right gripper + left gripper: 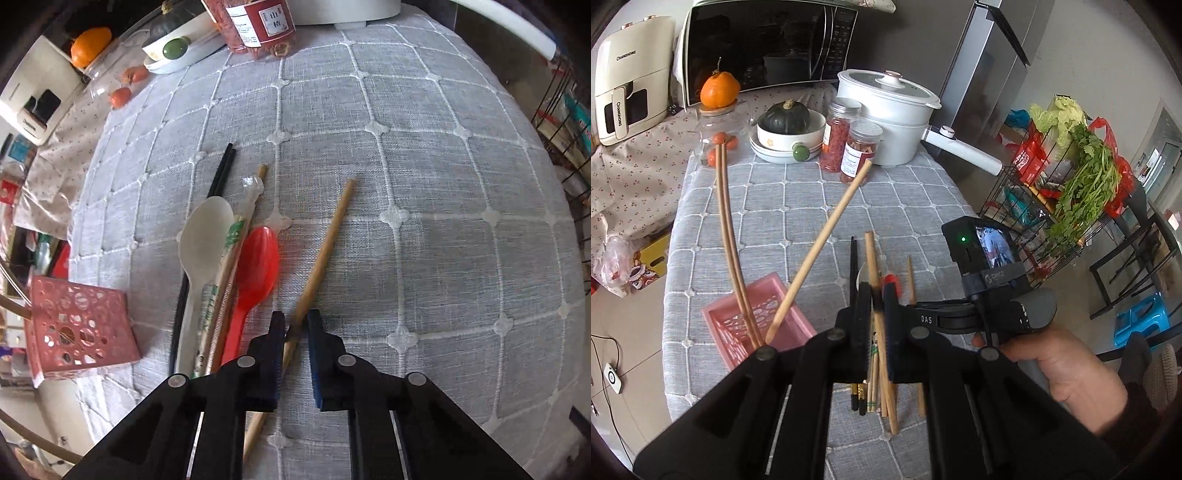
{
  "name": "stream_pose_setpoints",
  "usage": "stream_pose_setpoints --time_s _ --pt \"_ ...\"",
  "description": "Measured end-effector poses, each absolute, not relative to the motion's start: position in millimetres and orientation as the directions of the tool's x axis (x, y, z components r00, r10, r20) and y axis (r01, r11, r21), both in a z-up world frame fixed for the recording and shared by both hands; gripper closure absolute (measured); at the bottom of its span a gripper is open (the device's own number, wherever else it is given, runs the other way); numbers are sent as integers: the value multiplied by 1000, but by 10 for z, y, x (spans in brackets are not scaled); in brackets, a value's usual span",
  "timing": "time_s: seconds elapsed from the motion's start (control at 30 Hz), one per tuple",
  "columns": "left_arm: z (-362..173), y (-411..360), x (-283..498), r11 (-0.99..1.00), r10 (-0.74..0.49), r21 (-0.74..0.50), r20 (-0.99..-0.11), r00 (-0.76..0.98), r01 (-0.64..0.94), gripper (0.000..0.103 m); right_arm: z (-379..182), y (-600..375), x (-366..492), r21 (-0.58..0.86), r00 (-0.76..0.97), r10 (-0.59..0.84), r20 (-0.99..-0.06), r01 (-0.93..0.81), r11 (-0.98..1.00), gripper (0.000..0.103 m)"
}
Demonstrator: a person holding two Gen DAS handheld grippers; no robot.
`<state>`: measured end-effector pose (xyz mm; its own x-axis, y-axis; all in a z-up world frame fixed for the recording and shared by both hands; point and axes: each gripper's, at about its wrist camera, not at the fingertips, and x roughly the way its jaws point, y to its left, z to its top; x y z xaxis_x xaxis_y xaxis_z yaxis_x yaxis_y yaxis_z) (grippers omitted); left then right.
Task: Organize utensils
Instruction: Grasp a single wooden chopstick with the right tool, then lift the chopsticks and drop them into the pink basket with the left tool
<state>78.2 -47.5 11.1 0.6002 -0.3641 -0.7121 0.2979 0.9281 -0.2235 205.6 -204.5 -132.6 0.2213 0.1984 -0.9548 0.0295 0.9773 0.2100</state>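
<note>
In the left wrist view, the left gripper [877, 314] is seen from behind. Its jaws are pressed together on 1 pale wooden chopstick [871, 258], which is pinched between them and crosses the gap steeply. Beyond the jaws, more utensils lie in a loose pile on the worktop [775, 199], which is covered with a grey quilted cloth. To the left, a pink perforated plastic basket [738, 295] stands on the cloth near the worktop's edge. In it, 2 long reddish-brown chopsticks [727, 221] and 1 light wooden stick [820, 240] are propped, leaning outward. At the right, a grey handle is gripped by the person's right hand [1067, 369]. A white lidded pot [886, 122] is seen at the far end of the worktop.

In the right wrist view, the right gripper [295, 321] is pointed steeply down at the cloth. Its jaws are drawn in narrowly around 1 brown wooden chopstick [328, 243], which is caught between them near its lower part. Whether it is lifted off the cloth cannot be told. Just to the left lie a red plastic spoon [258, 258], a wrapped pair of disposable chopsticks [236, 236], a white plastic spoon [203, 236] and 2 black chopsticks [221, 173], all side by side. The pink basket is seen farther left.
</note>
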Motion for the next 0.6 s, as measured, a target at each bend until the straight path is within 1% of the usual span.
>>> stream_pose_setpoints --time_s 0.07,0.2,0.43,0.6 --pt "105 -453 762 932 -355 -218 -710 608 290 95 -1324 -2026 2039 197 229 189 -955 13 980 92" --pt "99 -426 727 938 -340 -209 -704 624 275 95 -1322 -2122 1996 222 232 207 -950 39 974 95" --pt "90 -419 699 948 -309 -173 -701 643 267 94 -1318 -2150 1934 210 257 201 -945 7 978 96" --pt "85 -415 699 948 -313 -185 -698 645 260 95 -1290 -2172 1922 194 241 190 -952 -6 981 96"
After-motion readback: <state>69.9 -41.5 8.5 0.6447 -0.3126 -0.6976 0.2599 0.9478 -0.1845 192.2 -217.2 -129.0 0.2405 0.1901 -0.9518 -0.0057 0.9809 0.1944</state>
